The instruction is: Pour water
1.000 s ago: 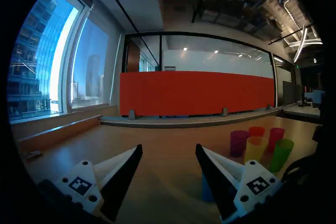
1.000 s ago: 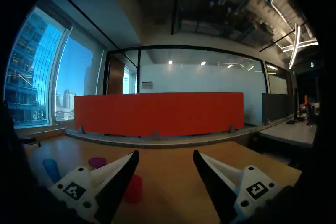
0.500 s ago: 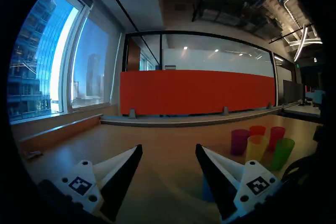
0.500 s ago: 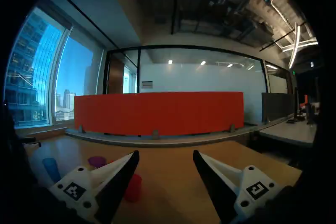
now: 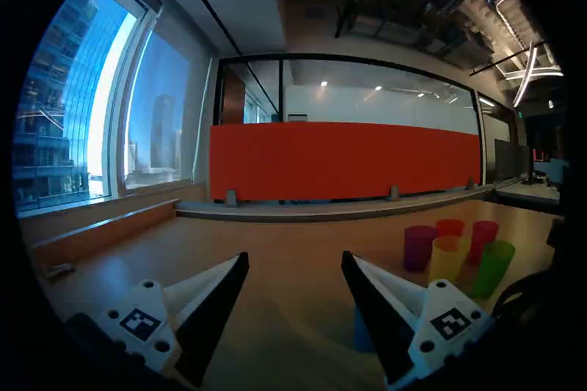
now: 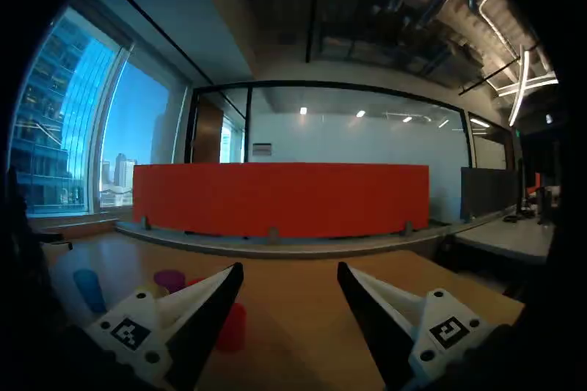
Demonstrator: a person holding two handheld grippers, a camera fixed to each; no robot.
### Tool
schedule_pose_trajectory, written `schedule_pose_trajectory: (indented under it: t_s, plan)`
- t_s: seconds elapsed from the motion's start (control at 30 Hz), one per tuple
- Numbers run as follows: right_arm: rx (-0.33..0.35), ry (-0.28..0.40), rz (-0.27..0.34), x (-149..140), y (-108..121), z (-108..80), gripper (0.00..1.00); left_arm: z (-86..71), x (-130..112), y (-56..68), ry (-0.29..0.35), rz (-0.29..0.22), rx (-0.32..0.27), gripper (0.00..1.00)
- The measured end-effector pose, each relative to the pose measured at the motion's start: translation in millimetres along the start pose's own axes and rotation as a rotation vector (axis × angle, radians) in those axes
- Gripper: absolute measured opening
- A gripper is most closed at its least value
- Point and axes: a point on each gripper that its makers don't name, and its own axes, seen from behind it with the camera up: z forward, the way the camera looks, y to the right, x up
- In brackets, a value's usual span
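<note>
The left gripper hangs open and empty over the desk, facing the red divider. A blue cup peeks from behind its right finger, and a cluster of coloured cups stands before the divider's right end. In the right gripper view, a purple cup and a red cup sit before the divider's left end, beside the open, empty right gripper.

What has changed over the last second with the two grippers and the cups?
The right gripper drifted a little, apparently turning slightly leftward: the red partition sits a bit farther right in its view. Nothing was grasped or released. The left gripper and the cups on the table stayed put, and both grippers' fingers stayed open.
</note>
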Motion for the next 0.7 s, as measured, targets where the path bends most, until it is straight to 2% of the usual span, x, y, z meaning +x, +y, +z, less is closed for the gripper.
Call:
schedule_pose_trajectory:
  t_s: [0.4, 0.7]
  plan:
    - [0.034, -0.003, -0.011, -12.5, -12.4, 5.0, 0.99, 0.2, 0.7, 0.2, 0.0, 0.0, 0.0, 0.94]
    - [0.034, -0.012, -0.014, -30.1, -16.4, 9.4, 0.99, -0.2, 1.3, 0.3, 0.0, 0.0, 0.0, 0.94]
